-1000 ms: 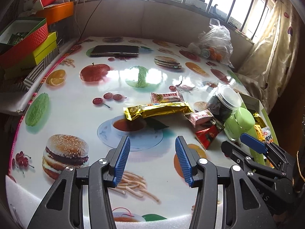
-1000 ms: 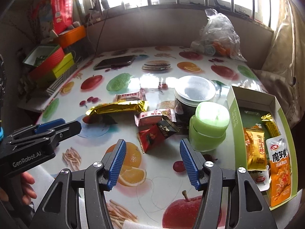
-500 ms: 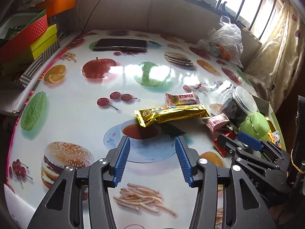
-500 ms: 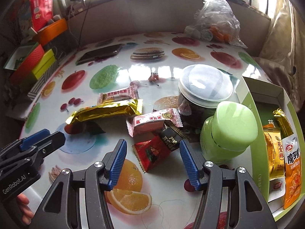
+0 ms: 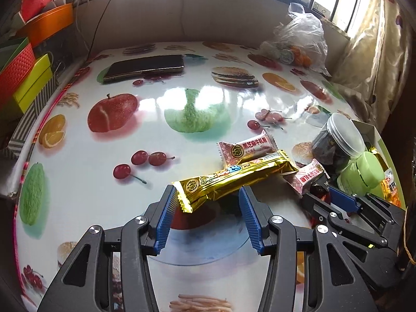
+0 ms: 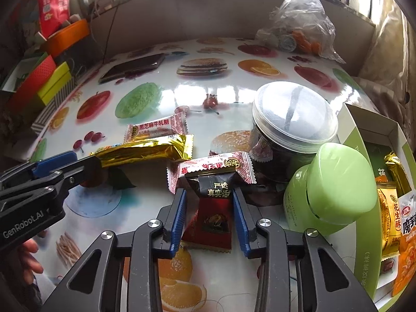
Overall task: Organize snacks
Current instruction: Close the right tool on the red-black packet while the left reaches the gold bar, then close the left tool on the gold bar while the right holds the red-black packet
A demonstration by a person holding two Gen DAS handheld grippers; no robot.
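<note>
A long gold snack bar (image 5: 234, 179) lies on the fruit-print table (image 5: 104, 171). Its near end sits between the fingers of my left gripper (image 5: 206, 195), whose jaws stand apart without squeezing it. In the right wrist view, my right gripper (image 6: 208, 195) is closing on a red-and-black packet (image 6: 209, 215), and both blue pads meet its sides. Two pink-and-white candy packets (image 6: 156, 128) (image 6: 208, 166) lie just beyond. The left gripper (image 6: 85, 161) shows at the gold bar (image 6: 145, 150). The right gripper (image 5: 319, 195) shows at the lower right of the left wrist view.
A clear-lidded jar (image 6: 293, 119) and a green container (image 6: 335, 189) stand close on the right. Behind them is a green box (image 6: 364, 247) holding several snack packs. A phone (image 5: 145, 69) and a plastic bag (image 5: 299, 41) lie at the back, stacked boxes (image 5: 23, 78) on the left. A hand (image 6: 31, 257) holds the left gripper.
Both grippers came forward and down toward the snacks. The left one reached the gold bar's end. The right jaws narrowed onto the red-and-black packet, which turned in line with the fingers.
</note>
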